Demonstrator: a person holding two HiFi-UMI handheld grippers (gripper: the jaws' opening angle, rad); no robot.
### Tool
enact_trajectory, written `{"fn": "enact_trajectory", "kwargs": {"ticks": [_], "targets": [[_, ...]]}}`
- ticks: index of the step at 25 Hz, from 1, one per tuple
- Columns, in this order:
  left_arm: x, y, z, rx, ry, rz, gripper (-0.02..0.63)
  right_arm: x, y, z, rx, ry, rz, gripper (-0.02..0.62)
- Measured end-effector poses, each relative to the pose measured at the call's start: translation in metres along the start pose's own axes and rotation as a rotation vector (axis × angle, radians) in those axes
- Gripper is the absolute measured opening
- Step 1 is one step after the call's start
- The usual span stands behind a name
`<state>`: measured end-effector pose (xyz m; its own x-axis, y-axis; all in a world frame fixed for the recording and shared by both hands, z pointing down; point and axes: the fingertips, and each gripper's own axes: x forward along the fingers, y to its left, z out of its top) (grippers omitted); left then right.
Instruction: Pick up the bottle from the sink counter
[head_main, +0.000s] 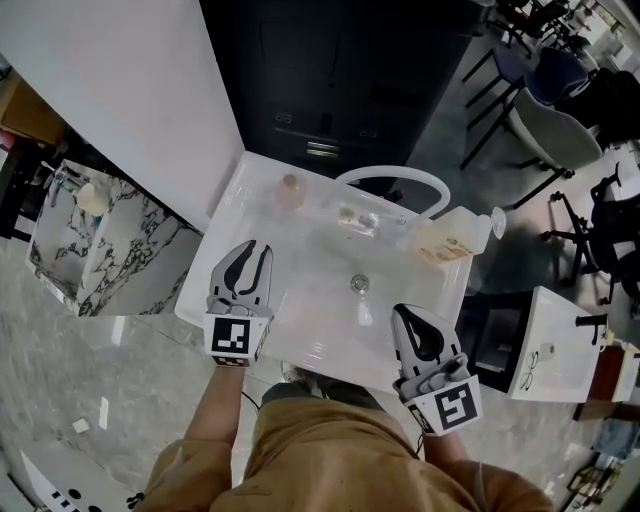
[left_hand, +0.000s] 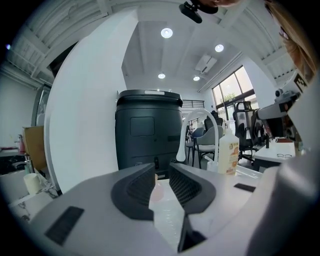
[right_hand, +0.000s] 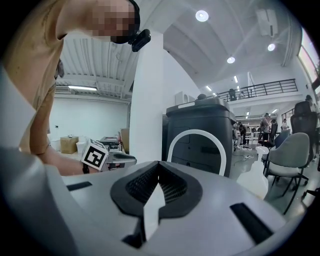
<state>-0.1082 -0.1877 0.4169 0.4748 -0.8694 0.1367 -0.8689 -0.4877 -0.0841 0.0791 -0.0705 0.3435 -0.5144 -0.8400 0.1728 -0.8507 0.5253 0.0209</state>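
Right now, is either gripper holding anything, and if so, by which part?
Nothing is held. The left gripper has its jaws slightly apart and empty, with the small pink bottle ahead on the counter; the right gripper is shut on nothing.

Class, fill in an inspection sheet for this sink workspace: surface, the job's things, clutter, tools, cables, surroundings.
Surface: white sink counter; basin with a drain; arched white faucet at the back.
Job's things: small pink bottle upright at the back left; pump bottle with an orange label at the right.
Clutter: two small items by the faucet base, too small to identify.
Tools: left tool has its jaws slightly apart with nothing gripped and is aimed toward the small pink bottle; right tool has its jaws together and is empty.
Cables: nothing seen.
Surroundings: dark cabinet behind; white pillar to the left; chairs to the right.
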Motion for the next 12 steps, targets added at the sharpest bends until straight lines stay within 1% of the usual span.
{"fn": "enact_trajectory", "kwargs": {"ticks": [5,7,12], "targets": [[0.023,0.008,-0.021,0.026,0.028,0.002,0.072,0.007,-0.003,-0.005,0.003,0.011,0.001,0.005],[0.031,0.01,-0.027,0.029,0.038,-0.001,0.087,0.009,-0.004,-0.007,0.004,0.019,0.0,0.005],[0.049,0.014,-0.035,0.035,0.051,-0.007,0.099,0.013,-0.009,-0.012,0.01,0.033,-0.007,0.005]]}}
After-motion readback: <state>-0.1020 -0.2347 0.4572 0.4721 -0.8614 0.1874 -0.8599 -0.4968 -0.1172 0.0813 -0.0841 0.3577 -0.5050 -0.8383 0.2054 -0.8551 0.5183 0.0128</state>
